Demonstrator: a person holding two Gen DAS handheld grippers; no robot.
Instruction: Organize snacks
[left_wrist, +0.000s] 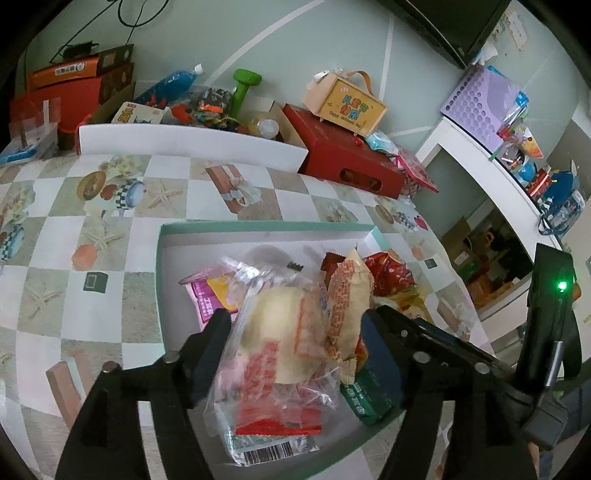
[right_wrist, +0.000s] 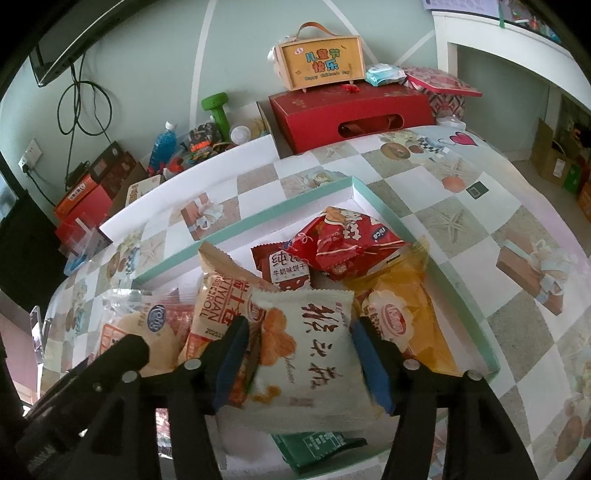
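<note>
Left wrist cam first: my left gripper has its fingers spread around a crinkly clear bread bag with a pale round bun inside and red print. I honestly can't tell if the pads are pinching it or just flanking it. It sits at the near edge of the shallow teal-rimmed tray, beside a tan wrapped roll and a green pack. A glossy red box sits at the tablecloth's far edge.

Right wrist cam: my right gripper is clamped on a matte white pillow pack with brush lettering, blue pads pressing both its sides, over the tray's near edge. This view also shows what the left one mostly hides: a crumpled red foil bag, a dark red biscuit pack and a yellow packet, all inside the tray.
</note>
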